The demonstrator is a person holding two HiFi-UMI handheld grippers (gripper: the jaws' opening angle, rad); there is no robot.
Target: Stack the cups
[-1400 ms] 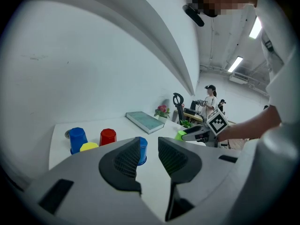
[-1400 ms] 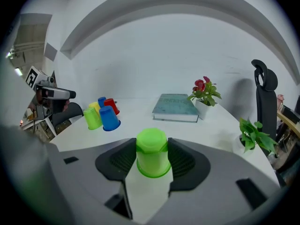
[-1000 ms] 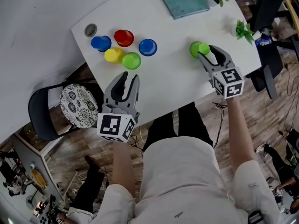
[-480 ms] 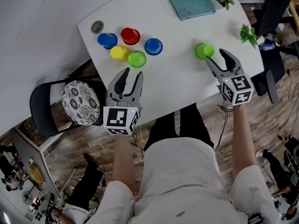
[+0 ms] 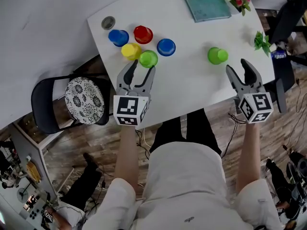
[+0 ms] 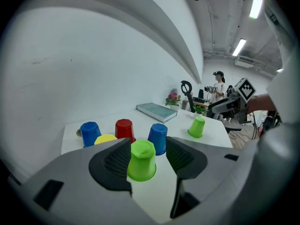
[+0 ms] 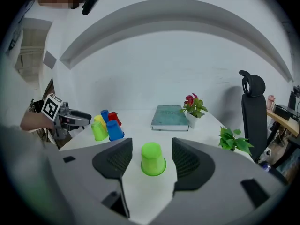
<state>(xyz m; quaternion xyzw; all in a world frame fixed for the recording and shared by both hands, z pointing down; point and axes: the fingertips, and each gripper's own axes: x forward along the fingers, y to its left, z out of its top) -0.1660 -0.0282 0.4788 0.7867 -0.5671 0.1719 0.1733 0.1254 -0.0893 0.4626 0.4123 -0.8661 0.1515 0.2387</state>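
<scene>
Left tongs (image 5: 140,70) opening about lime cup (image 5: 148,58), untouched; right tongs (image 5: 239,67) spread, lone green cup (image 5: 217,55) at 10 o'clock. Both inverted, axes vertical. Bare worktop (image 5: 192,83) between; front edge near.

Two green cups (image 5: 148,58) (image 5: 217,55), two blue cups (image 5: 118,37) (image 5: 166,47), one red cup (image 5: 143,34), one yellow cup (image 5: 130,51), one book (image 5: 204,1).

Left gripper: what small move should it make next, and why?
Probably ease the left gripper forward, then close on the nearest green cup: its jaws are opening, and that upside-down cup stands just ahead, lined up between them, not yet gripped.
</scene>
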